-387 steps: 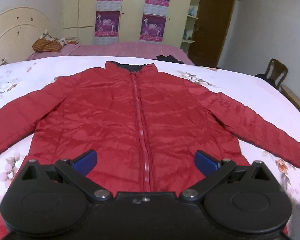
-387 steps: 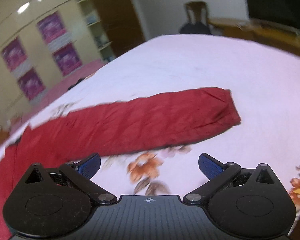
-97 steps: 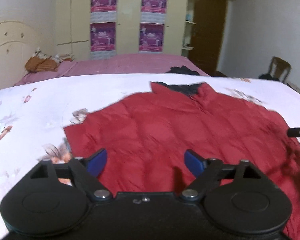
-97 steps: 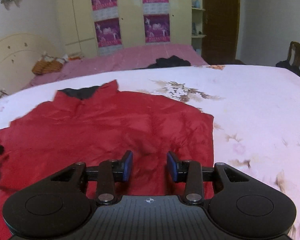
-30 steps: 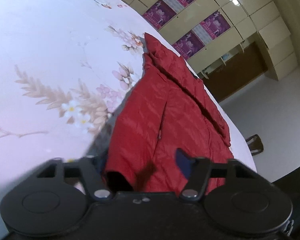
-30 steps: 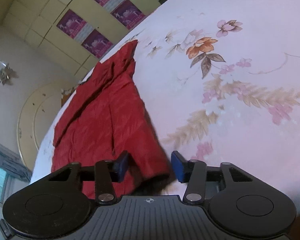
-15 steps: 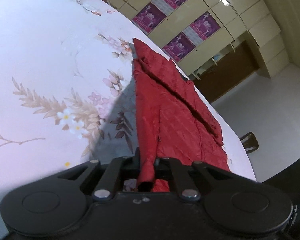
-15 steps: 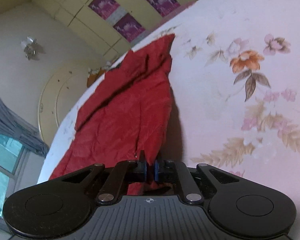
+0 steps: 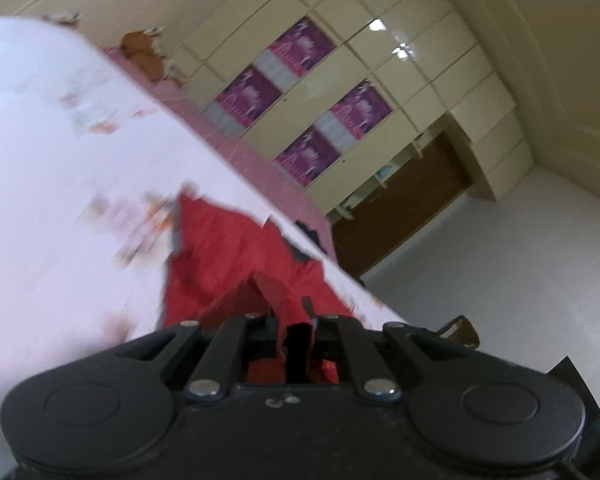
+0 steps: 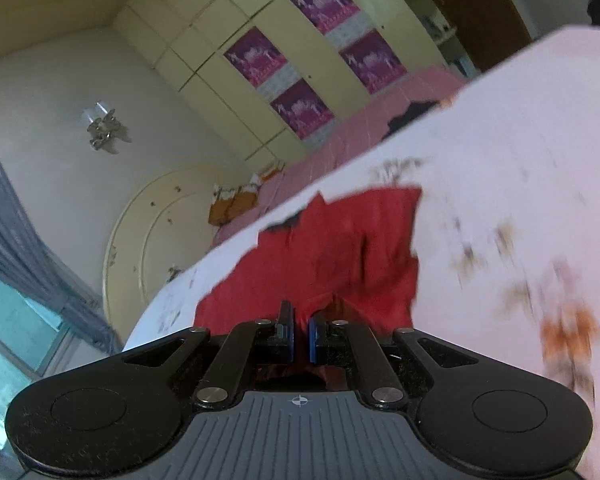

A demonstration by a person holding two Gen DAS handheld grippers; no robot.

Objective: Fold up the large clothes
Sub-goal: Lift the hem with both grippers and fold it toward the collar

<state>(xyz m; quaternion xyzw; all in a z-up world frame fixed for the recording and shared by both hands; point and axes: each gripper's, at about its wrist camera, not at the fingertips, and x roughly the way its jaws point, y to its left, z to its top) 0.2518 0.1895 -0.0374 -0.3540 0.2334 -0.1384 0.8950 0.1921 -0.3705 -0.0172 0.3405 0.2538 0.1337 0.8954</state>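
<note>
A floral bed (image 9: 40, 240) is filling both views, the red jacket (image 10: 340, 248) lying across it. The left claw (image 9: 294, 326) and right claw (image 10: 300, 334) are each pinching its near hem, raised. Bottom-up fold under way; next they're needing to carry it toward the collar together.

Bare floral bedspread (image 10: 540, 200) flanking red jacket (image 10: 340, 256).
</note>
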